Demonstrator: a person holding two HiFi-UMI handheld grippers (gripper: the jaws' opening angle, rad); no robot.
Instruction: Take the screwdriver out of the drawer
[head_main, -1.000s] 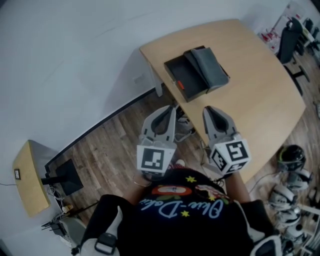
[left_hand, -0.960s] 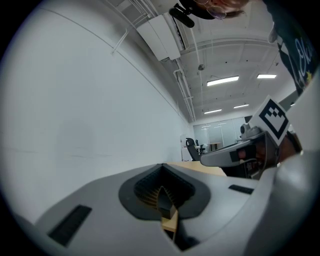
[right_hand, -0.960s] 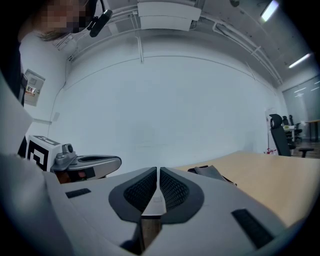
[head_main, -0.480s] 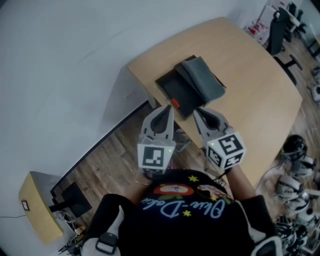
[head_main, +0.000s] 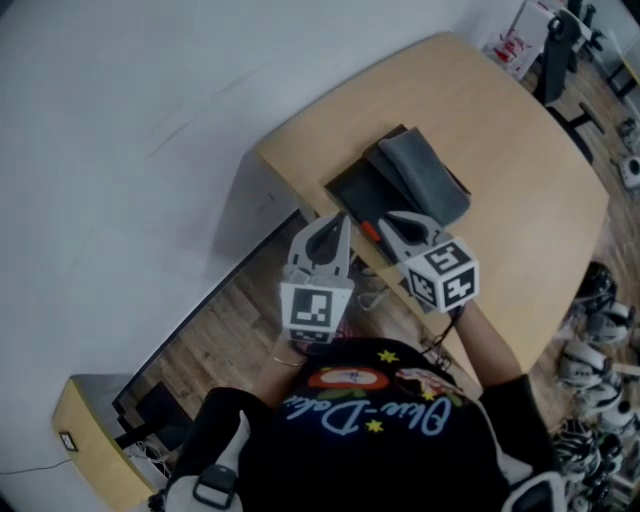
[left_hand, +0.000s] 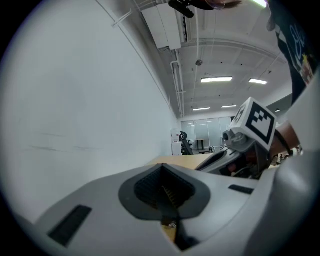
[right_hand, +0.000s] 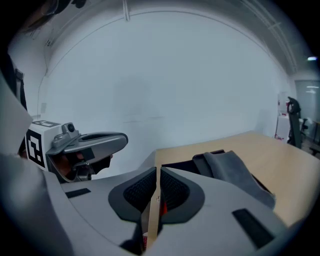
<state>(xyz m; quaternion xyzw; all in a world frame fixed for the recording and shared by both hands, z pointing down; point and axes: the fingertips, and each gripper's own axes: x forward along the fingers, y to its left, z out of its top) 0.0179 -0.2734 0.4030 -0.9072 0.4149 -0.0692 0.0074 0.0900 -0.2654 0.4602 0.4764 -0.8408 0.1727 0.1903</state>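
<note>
A black drawer (head_main: 352, 188) stands pulled out from a grey box (head_main: 425, 178) on the light wooden table (head_main: 500, 140). The red handle of the screwdriver (head_main: 369, 231) shows at the drawer's near end. My left gripper (head_main: 341, 218) is shut and hangs just off the table's edge, left of the handle. My right gripper (head_main: 386, 219) is shut too, its tips over the drawer's near end beside the handle. In the right gripper view the drawer (right_hand: 181, 165) and box (right_hand: 231, 169) lie just ahead, with a sliver of red (right_hand: 163, 209) between the jaws.
The white wall (head_main: 150, 120) runs close behind the table's left edge. Wood floor (head_main: 215, 310) lies below the grippers. Helmets (head_main: 598, 290) and gear crowd the floor at the right. A small wooden stand (head_main: 95, 455) sits at the lower left.
Both grippers have moved forward to the drawer. The right one now reaches over its near end beside the red handle; both stay shut.
</note>
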